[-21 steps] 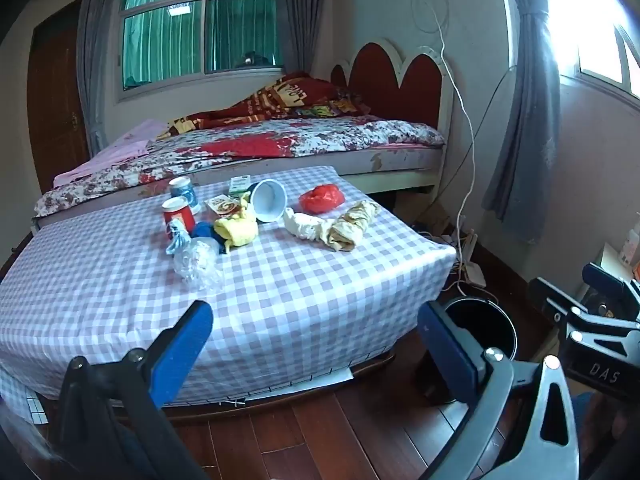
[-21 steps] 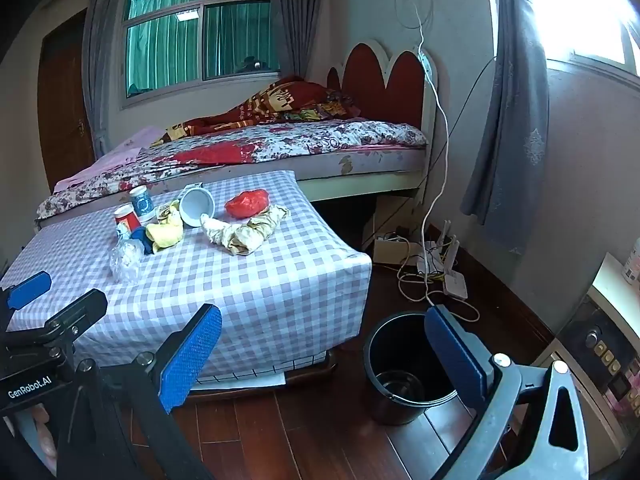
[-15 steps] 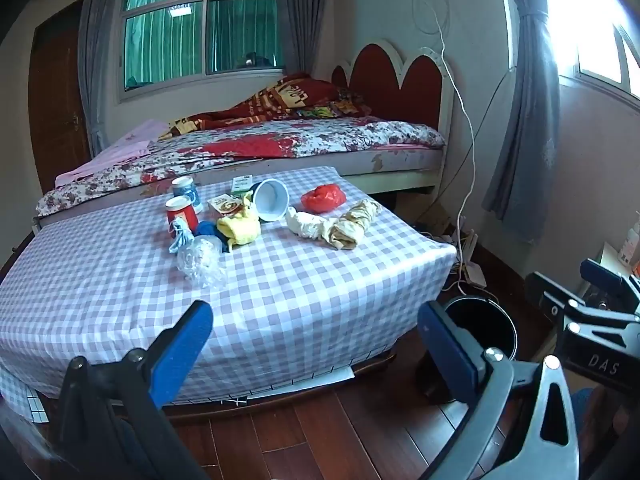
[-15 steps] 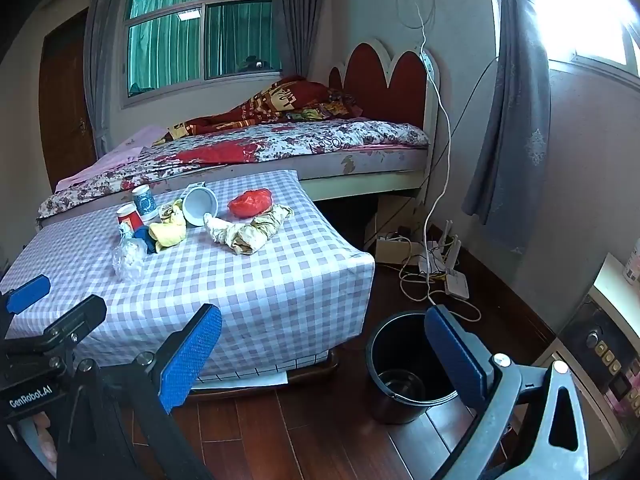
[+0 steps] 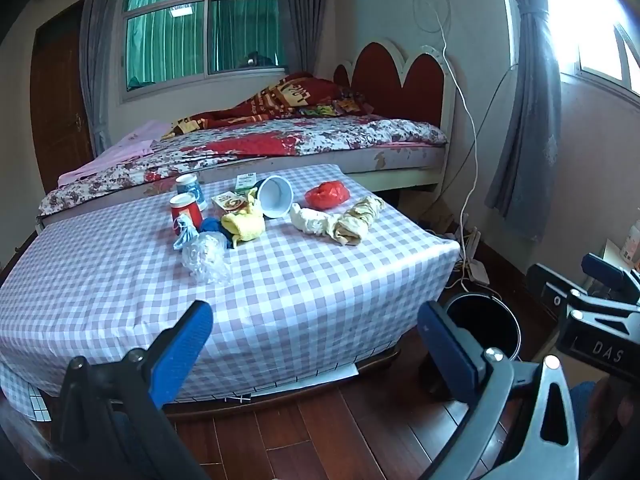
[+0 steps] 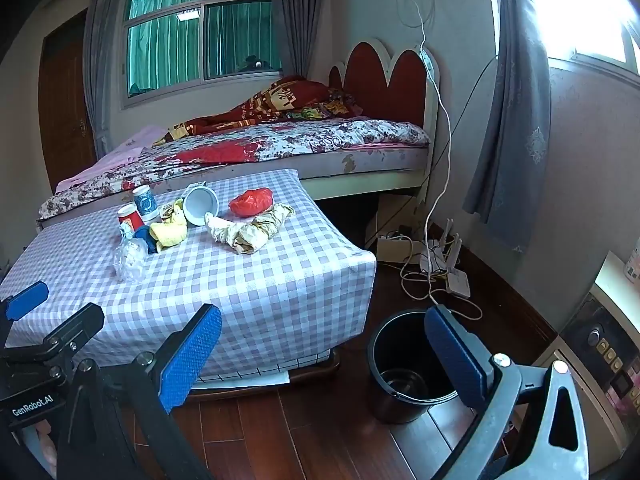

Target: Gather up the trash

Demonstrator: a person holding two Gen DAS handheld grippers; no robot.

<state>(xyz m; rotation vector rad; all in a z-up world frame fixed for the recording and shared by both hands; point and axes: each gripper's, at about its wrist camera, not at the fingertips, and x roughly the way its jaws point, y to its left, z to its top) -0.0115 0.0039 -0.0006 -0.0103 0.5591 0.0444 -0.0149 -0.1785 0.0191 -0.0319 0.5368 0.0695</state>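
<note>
Both claws wide, empty — left claw (image 5: pixel 316 344), right claw (image 6: pixel 324 344); crumpled wrappers (image 5: pixel 336 220) on checkered cloth (image 5: pixel 280 280) — round black bin (image 6: pixel 404 364).

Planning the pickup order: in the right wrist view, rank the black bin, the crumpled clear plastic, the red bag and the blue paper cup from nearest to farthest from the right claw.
1. Black bin, on the floor right by the right claw.
2. Crumpled clear plastic, left on the table, near side of the pile.
3. Red bag, further back, toward the table's right.
4. Blue paper cup, back left, near the bed; close to the bag's depth.
</note>
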